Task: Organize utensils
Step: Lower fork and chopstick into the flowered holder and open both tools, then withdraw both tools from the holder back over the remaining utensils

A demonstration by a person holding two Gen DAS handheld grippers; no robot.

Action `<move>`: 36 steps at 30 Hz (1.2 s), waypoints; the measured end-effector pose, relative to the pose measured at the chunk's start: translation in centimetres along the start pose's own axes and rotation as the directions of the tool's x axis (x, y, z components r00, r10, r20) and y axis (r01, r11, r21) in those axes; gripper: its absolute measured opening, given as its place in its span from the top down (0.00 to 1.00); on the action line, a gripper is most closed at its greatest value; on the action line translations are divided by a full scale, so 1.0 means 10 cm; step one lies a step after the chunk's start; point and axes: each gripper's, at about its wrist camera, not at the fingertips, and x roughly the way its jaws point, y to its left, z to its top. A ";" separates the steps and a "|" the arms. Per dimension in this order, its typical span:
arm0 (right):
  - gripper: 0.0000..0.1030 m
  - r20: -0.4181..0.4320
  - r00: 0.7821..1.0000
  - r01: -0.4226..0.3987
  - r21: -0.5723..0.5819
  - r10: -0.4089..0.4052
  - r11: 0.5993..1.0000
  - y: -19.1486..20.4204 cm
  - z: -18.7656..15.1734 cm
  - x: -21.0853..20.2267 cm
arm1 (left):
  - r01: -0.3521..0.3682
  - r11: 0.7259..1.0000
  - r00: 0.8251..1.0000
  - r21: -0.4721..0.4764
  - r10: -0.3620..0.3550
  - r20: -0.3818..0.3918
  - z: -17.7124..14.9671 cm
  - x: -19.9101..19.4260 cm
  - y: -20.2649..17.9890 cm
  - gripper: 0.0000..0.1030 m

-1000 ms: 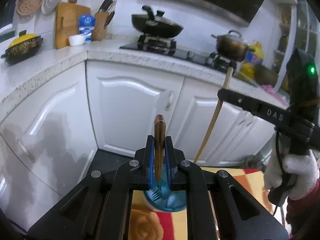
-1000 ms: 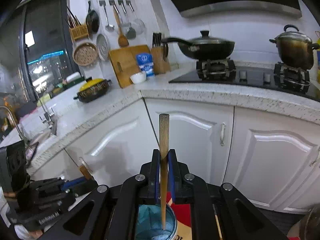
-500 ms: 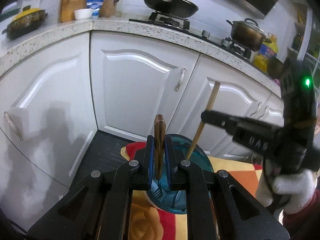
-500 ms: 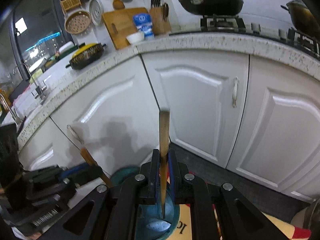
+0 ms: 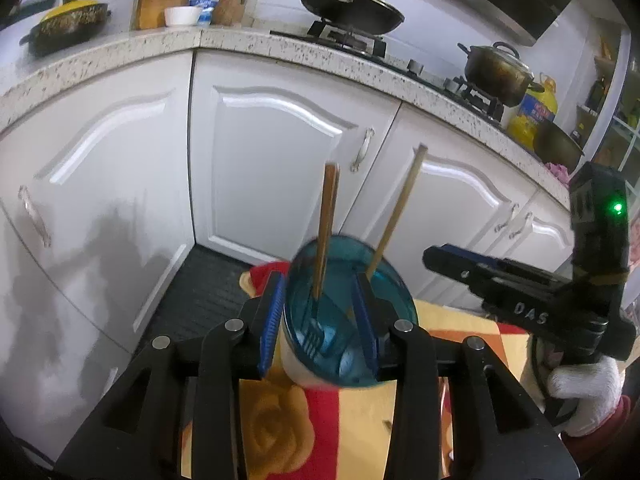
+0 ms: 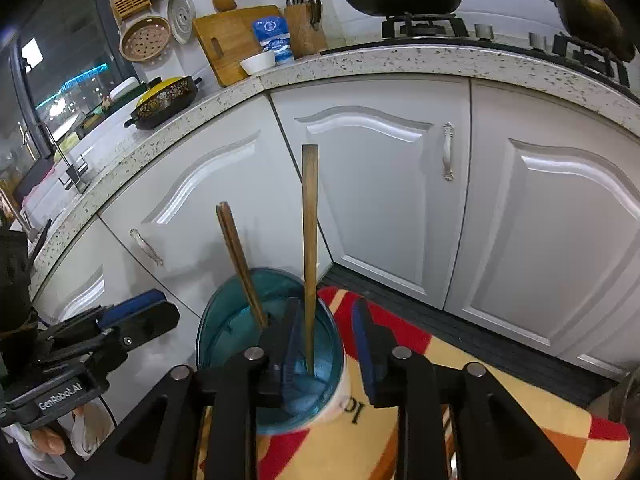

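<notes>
Teal cup (image 5: 348, 320) standing on a red-and-yellow patterned cloth (image 5: 280, 432) in front of white cabinet doors (image 5: 272, 168), taken here as the landmark. Inside the cup, 2 utensils upright-ish: a fork (image 5: 326, 240) with a dark wooden handle, tines down at the cup's bottom, handle rising above the rim; and a paler wooden stick-like handle (image 5: 398, 216) leaning toward the cup's right rim, lower end hidden.

Left claw (image 5: 320, 316) straddling the cup from the near side, blue pads spread and having just been opening; fork standing between the pads, touched by neither. From the right wrist view, same cup (image 6: 272, 344) with the fork's handle (image 6: 240, 264) tilted left and the pale handle (image 6: 310, 248) nearly vertical. Right claw (image 6: 328, 344) likewise spread after just opening, pale handle between the pads, apparently free of both, left pad reaching inside the cup's rim, right pad outside it over the cloth (image 6: 440, 360).

Right of the cup in the left view, the right claw's body (image 5: 520, 304) gripped by a white-gloved hand (image 5: 584, 396). Above the cabinets, a speckled bench (image 5: 304, 52) carrying a black pan (image 5: 350, 10).
</notes>
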 end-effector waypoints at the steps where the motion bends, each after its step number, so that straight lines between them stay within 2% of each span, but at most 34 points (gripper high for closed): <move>1: 0.72 0.002 1.000 0.008 0.000 -0.008 1.000 0.00 -0.03 -0.04 | -0.002 1.000 1.000 -0.001 0.002 -0.004 -0.04 -0.01 -0.01 0.65; 7: 0.65 0.010 0.999 0.040 0.005 -0.040 0.999 0.03 -0.20 -0.26 | -0.010 1.000 1.000 0.009 0.010 -0.009 -0.26 -0.10 -0.12 0.64; 17: 0.61 -0.002 0.995 0.102 0.019 -0.102 0.995 -0.01 -0.62 -0.65 | -0.011 0.999 1.000 0.044 0.012 -0.021 -0.54 -0.22 -0.36 0.59; 27: 0.59 -0.031 0.986 0.163 0.020 -0.163 0.986 -0.12 -0.99 -0.91 | 0.013 0.998 0.998 0.062 -0.009 -0.067 -0.76 -0.21 -0.56 0.56; 29: 0.59 -0.039 0.985 0.171 0.024 -0.171 0.985 -0.15 -1.05 -0.94 | 0.019 0.998 0.997 0.065 -0.014 -0.072 -0.79 -0.22 -0.59 0.44; 31: 0.59 -0.046 0.984 0.175 0.027 -0.174 0.984 -0.17 -1.10 -0.95 | 0.031 0.998 0.997 0.062 -0.027 -0.074 -0.81 -0.23 -0.61 0.38; 36: 0.59 -0.064 0.981 0.185 0.038 -0.183 0.982 -0.24 -1.23 -0.98 | 0.024 0.997 0.996 0.079 -0.017 -0.085 -0.86 -0.23 -0.66 0.37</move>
